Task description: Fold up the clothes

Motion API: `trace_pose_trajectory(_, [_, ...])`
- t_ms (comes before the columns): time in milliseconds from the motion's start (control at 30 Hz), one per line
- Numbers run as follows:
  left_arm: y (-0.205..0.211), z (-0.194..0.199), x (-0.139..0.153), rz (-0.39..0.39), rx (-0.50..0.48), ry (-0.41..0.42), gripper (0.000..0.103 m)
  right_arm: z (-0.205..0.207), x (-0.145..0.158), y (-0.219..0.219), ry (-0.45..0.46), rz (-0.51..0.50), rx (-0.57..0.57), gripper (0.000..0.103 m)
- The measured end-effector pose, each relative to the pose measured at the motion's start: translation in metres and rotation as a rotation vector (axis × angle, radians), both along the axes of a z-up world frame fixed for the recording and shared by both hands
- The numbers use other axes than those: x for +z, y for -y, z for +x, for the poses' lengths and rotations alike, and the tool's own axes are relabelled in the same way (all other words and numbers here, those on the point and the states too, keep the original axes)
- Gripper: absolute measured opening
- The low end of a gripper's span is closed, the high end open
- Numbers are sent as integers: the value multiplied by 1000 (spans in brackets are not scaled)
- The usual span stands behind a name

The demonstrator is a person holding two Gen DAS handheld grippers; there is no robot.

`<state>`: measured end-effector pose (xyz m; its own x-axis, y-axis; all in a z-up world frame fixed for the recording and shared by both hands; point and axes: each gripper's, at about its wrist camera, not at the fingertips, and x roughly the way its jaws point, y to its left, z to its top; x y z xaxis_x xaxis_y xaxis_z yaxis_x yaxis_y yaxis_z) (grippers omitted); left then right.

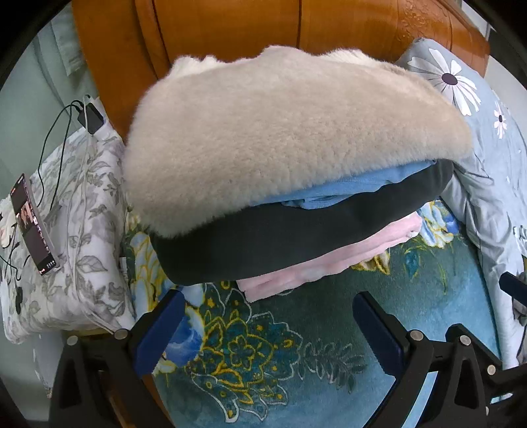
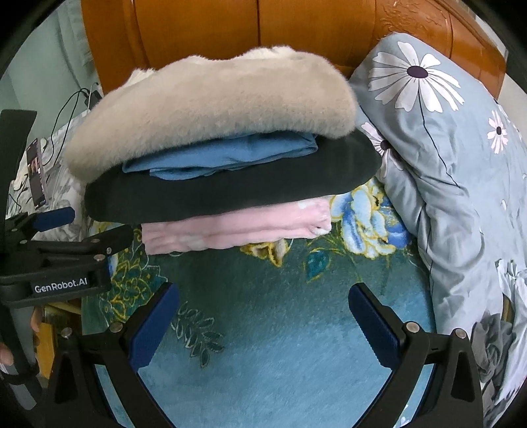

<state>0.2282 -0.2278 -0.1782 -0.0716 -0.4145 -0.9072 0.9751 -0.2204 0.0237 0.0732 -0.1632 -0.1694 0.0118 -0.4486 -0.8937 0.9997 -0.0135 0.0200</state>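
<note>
Folded stack sat on blanket against headboard: fleece over blue, dark, pink. Left gripper and right gripper spread wide, empty, just before it.

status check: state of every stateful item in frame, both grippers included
left gripper: open, empty
right gripper: open, empty
beige fleece: folded, top of stack
blue garment: folded, second
dark garment: folded, third
pink garment: folded, bottom
phone: screen lit, lying on pillow
</note>
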Motion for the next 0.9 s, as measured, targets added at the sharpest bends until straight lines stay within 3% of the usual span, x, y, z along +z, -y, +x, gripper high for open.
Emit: trace_pose_trajectory(900, [-2, 25, 8, -19, 58, -21, 103, 18, 12, 11, -7, 8, 32, 103])
